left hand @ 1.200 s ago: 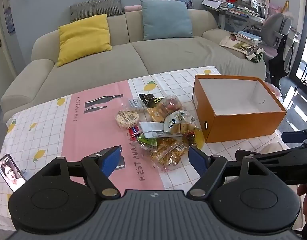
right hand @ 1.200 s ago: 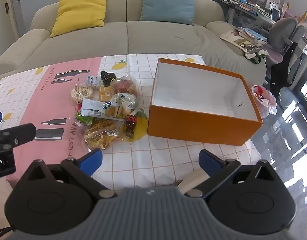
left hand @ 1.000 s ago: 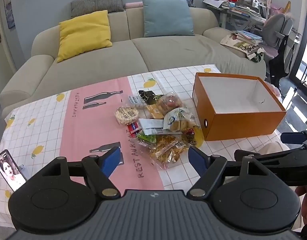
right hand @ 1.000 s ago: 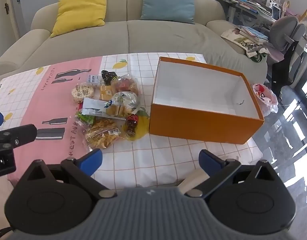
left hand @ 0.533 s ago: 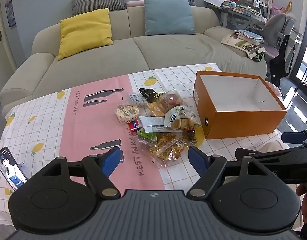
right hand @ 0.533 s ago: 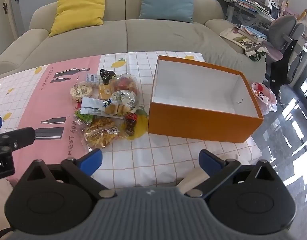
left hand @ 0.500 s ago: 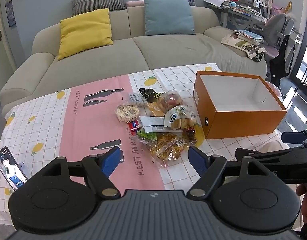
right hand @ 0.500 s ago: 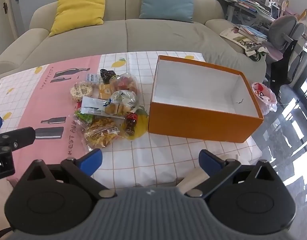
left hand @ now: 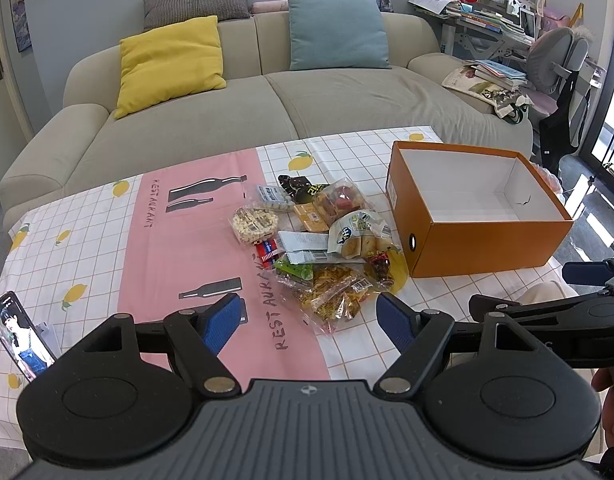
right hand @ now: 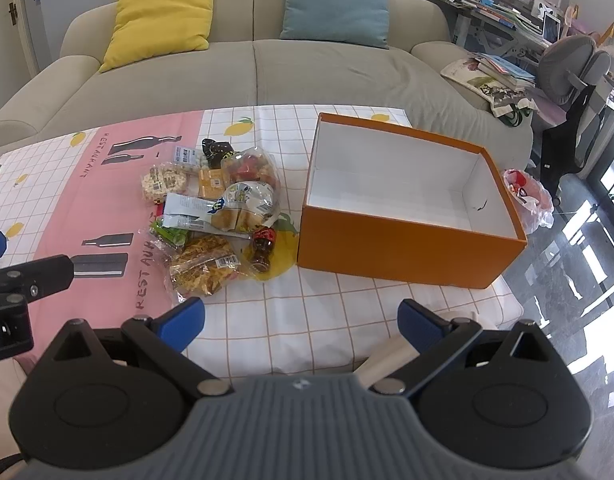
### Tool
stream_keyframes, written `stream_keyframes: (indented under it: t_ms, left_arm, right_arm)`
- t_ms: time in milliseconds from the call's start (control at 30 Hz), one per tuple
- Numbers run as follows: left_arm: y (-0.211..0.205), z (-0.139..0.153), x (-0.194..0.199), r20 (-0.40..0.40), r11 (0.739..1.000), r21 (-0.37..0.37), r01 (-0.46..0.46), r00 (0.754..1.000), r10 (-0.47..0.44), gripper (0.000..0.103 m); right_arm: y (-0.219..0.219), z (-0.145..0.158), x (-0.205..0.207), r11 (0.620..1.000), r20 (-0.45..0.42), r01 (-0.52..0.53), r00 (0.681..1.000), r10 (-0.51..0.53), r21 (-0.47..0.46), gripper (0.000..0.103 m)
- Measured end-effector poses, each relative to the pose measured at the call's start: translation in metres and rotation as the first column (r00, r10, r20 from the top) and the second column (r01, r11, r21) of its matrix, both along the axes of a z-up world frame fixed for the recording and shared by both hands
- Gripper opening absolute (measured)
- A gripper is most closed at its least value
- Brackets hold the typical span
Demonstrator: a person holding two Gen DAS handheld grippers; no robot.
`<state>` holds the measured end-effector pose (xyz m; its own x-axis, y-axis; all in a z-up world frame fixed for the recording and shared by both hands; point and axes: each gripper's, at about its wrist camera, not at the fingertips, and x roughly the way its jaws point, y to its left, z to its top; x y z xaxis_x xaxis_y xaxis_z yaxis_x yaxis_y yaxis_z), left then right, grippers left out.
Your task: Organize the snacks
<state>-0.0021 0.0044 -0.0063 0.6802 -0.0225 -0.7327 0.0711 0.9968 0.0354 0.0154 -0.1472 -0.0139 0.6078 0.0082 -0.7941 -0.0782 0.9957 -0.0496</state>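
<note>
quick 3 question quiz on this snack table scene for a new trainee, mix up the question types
1. True or false: the orange box already holds snacks.
2. The snack pile lies on which side of the box in both views? A left, B right, C inside it
3. Fill in: the left gripper and right gripper are both ____ and hold nothing.

Key: 1 false, it shows only bare white walls and floor; 2 A; 3 open.

The pink tablecloth (left hand: 187, 248) reads "RESTAURANT" twice, beside printed bottle silhouettes.
</note>
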Motion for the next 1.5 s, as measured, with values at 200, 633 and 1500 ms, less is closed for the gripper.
stream_keyframes:
  t_ms: [200, 633, 1500]
  left_arm:
    - [0.0003, -0.0003, -0.0001, 0.0, 1.0, -0.001, -0.001, 1.0, 0.001, 0.09]
    - [0.0011, 0.0004, 0.0004, -0.001, 1.0, -0.002, 0.001, 1.0, -0.001, 0.09]
    - [0.0023, 0.0003, 0.0005, 0.0, 1.0, -0.003, 0.001, 1.0, -0.001, 0.09]
  right_arm:
    - [-0.0003, -0.0006, -0.0002, 1.0, 0.001, 0.004, 1.0, -0.004, 0.0, 0.1]
    - [-0.0007, 0.0, -0.0002, 1.0, 0.0, 0.006, 1.0, -0.006, 0.0, 0.1]
    - [-0.0009, -0.0024, 0.0, 1.0, -0.003, 0.008, 1.0, -0.008, 0.0, 0.1]
